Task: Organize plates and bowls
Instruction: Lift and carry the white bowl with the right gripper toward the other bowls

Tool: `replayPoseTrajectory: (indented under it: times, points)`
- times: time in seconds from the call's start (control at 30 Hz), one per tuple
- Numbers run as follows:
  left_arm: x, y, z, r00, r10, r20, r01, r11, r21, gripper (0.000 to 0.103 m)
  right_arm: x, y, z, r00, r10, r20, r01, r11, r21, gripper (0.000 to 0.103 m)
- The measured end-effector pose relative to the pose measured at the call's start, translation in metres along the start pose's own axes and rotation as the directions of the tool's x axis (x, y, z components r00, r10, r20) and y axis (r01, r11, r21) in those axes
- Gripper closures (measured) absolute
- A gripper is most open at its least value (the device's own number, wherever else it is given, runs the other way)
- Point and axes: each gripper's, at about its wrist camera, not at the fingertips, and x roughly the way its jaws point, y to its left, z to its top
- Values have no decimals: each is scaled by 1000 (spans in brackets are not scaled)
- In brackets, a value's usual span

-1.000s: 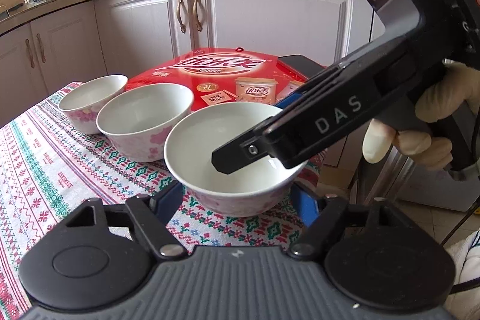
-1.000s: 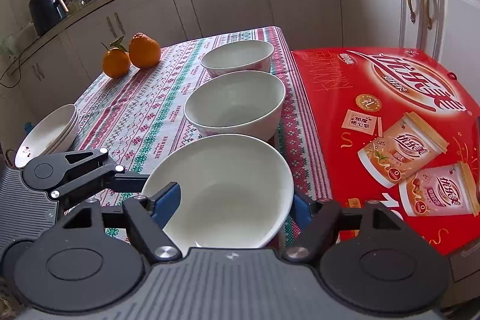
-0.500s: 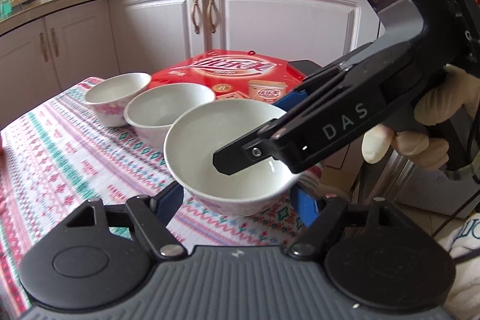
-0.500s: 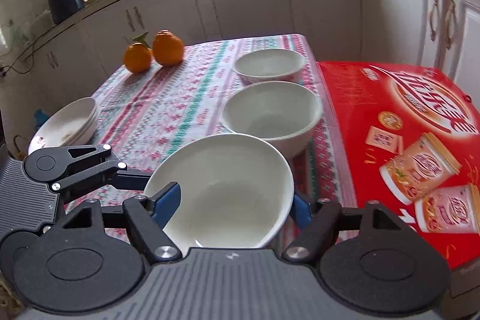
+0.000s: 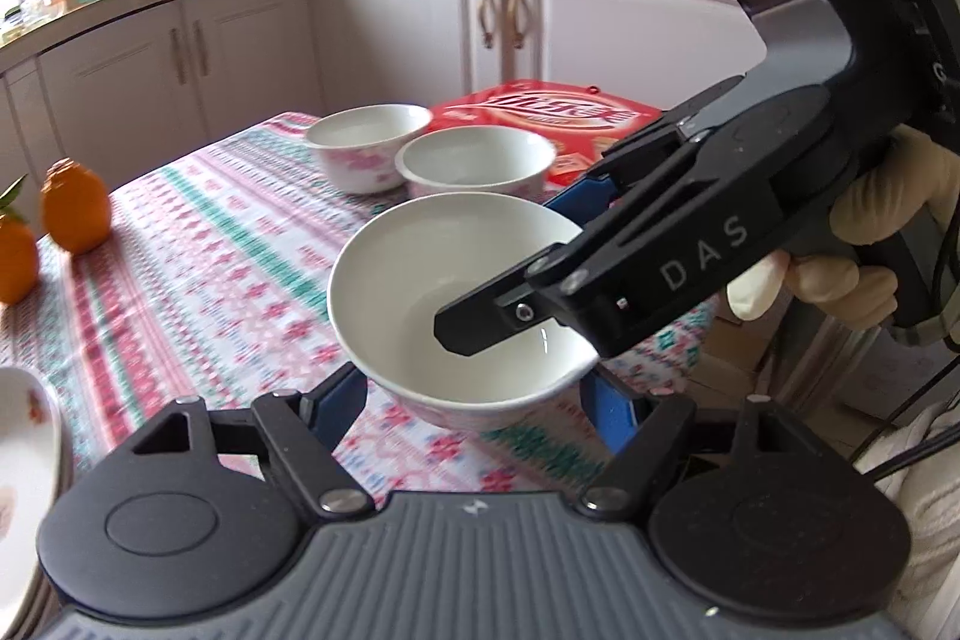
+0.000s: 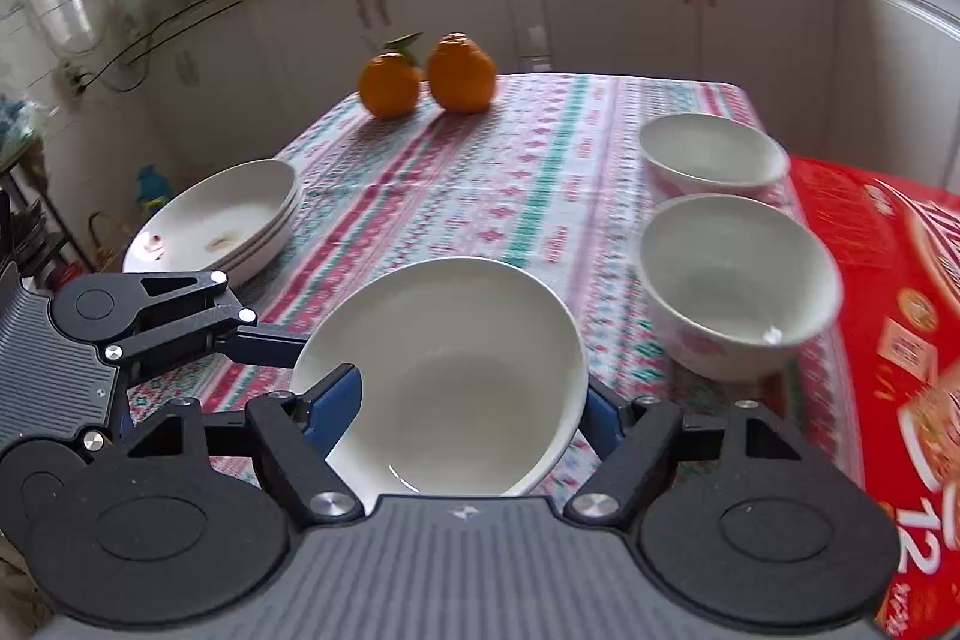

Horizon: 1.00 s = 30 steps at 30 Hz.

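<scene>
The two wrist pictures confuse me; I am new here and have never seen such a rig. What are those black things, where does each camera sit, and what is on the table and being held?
There is no robot here. A person holds a pair of hand-worked tongs in each hand, and a wide-angle camera on each pair looks forward along its two fingers. The right wrist picture looks out over the right tongs. The left wrist picture looks out over the left tongs and shows the other pair from the side, in a gloved hand. Both pairs seem closed on the same white bowl, which appears lifted off the patterned tablecloth. On the cloth stand two more bowls, a stack of plates and two oranges. A red box lies beside the bowls.
</scene>
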Motion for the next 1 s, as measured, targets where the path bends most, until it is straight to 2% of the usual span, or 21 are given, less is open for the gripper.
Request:
replayPoseTrajectory:
  times: [0.3, 1.0]
  points:
    - [-9, 22, -12, 998, 57, -16, -58, 997, -45, 25, 28, 22, 16, 998, 51, -22, -52, 998, -48, 22]
    - [-10, 40, -20, 998, 62, -31, -65, 994, -85, 25, 52, 28, 21, 996, 71, -58, -73, 997, -24, 22]
